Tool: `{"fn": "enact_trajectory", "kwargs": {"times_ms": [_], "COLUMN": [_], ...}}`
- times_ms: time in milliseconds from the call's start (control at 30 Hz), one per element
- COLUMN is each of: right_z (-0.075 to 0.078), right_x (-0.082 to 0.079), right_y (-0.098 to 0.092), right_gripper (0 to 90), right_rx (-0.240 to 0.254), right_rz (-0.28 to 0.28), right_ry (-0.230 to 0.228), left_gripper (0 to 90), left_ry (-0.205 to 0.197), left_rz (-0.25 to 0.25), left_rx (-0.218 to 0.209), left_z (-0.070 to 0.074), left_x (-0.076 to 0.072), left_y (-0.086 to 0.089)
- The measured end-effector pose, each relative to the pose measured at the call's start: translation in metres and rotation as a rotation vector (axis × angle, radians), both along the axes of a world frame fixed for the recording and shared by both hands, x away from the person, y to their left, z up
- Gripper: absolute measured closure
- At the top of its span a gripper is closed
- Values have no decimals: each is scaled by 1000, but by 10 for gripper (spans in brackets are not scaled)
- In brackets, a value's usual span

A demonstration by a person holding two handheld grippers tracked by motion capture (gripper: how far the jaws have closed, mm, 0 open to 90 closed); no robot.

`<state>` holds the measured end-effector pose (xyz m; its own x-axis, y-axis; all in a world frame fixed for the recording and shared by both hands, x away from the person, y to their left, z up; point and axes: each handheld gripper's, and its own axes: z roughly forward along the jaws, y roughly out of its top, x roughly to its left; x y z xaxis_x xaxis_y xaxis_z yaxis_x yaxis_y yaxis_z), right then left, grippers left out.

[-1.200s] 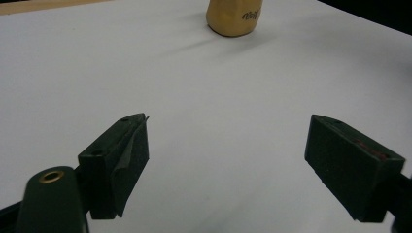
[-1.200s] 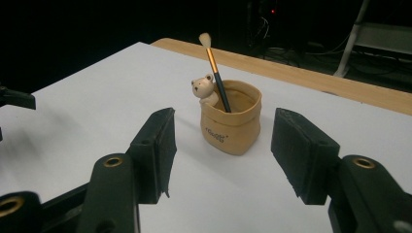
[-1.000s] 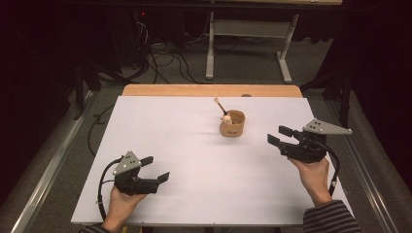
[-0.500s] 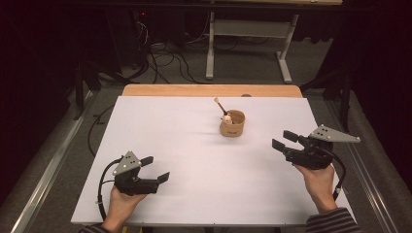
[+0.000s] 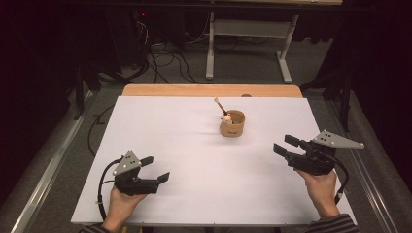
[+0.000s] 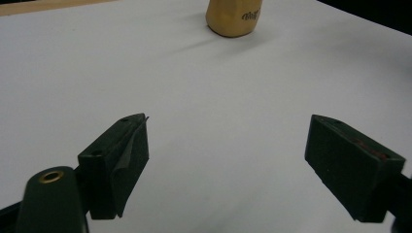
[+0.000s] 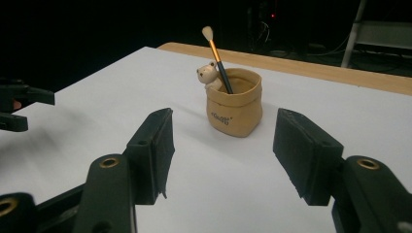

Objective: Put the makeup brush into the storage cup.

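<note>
A small tan pot (image 5: 232, 124) stands on the white table (image 5: 184, 145) right of centre, towards the back. A brush (image 5: 221, 108) leans out of it, beside a little pale bear figure (image 7: 207, 74). My right gripper (image 5: 285, 145) hovers near the right edge, open and empty, its jaws pointing left towards the pot (image 7: 234, 109). At the front left, my left gripper (image 5: 155, 168) rests low over the table, open with nothing between its fingers. The pot (image 6: 233, 17) sits far ahead of it.
A wooden strip (image 5: 211, 91) runs along the table's far edge. Beyond it stand a metal frame (image 5: 248, 46) and cables on the floor (image 5: 160, 56). A metal rail (image 5: 46, 170) lies left of the table.
My right gripper has drifted slightly towards the front and right. The left gripper has stayed put.
</note>
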<state>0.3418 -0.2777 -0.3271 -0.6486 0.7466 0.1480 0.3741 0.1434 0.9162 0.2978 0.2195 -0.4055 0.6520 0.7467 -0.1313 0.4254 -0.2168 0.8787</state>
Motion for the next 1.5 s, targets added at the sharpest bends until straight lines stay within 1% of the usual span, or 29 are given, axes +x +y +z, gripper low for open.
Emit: {"fn": "enact_trajectory", "kwargs": {"times_ms": [333,567,1133,1333,1433,1500], "right_z": [-7,-13,-27,-32,-35,-37], "right_x": [-8,-14,-21,-23,-24,-25], "right_y": [2,0,-9,-9,-8,-8], "right_gripper": [415,414,414,414,414,414], "right_rx": [10,19,35,38,29,31], "right_rz": [18,18,-7,-8,-15,-15], "right_ry": [1,12,44,50,50,52], "left_gripper": [167,167,166,166,166,166], "left_ry": [-2,-3,-4,-4,-4,-4], "left_rz": [0,0,0,0,1,1], "left_rx": [0,-3,-1,-2,-2,-4], "left_z": [0,0,0,0,0,0], "left_x": [0,0,0,-1,-1,-1], "left_y": [0,0,0,0,0,0]}}
